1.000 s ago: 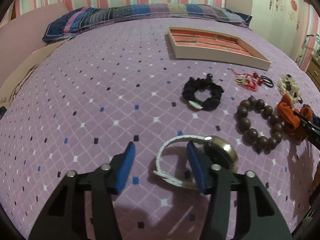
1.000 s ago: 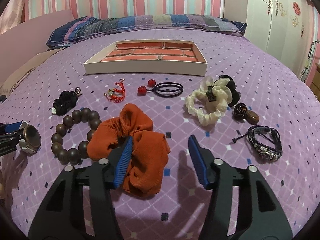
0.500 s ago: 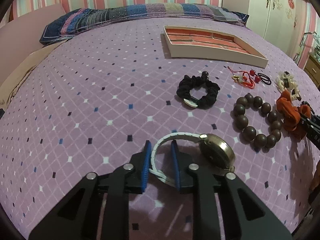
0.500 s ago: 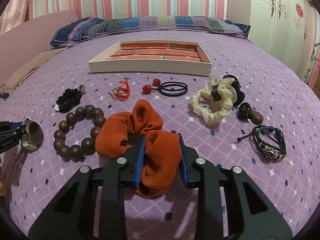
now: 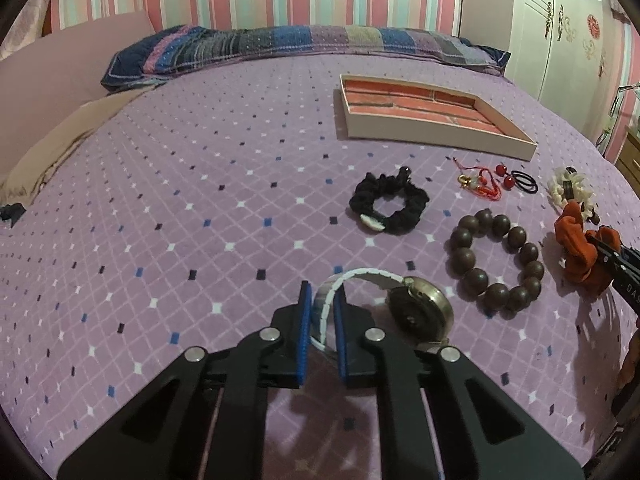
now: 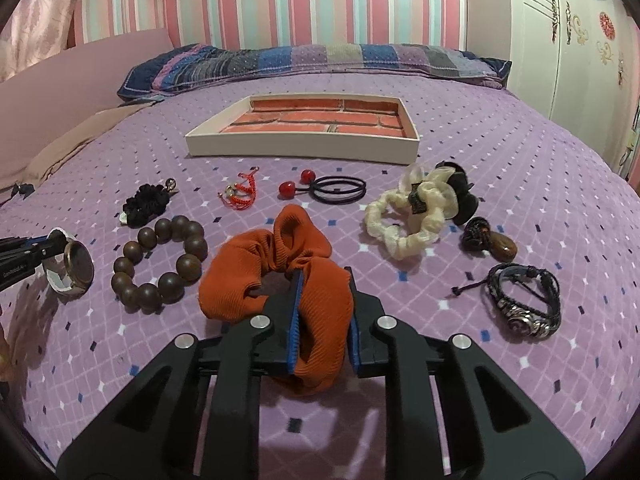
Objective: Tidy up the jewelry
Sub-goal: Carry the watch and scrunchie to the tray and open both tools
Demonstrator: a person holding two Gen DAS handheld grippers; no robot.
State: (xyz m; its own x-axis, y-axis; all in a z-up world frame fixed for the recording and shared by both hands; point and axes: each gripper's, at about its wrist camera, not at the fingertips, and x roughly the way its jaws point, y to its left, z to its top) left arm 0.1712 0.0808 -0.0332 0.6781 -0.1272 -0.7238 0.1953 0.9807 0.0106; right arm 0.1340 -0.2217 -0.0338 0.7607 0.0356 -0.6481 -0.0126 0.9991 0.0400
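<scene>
I note a purple bedspread (image 6: 500,128) patterned with white lattice lines and small white, blue and black diamonds. The tray (image 6: 304,146) is cream outside, with a red brick print inside. Wall (image 6: 280,0): pink, white and teal stripes. Scrunchies: one orange (image 6: 280,280), one black (image 5: 388,208), one cream (image 6: 404,220). The bead bracelet (image 6: 160,264) is dark brown. My hand-held grippers carry blue pads (image 6: 295,320).

Bed with purple diamond-print cover (image 6: 500,140) fills the scene, striped pillow (image 6: 312,62) at far edge, pink-teal striped wall (image 6: 280,4) behind, white decorated wardrobe (image 6: 576,48) right.
</scene>
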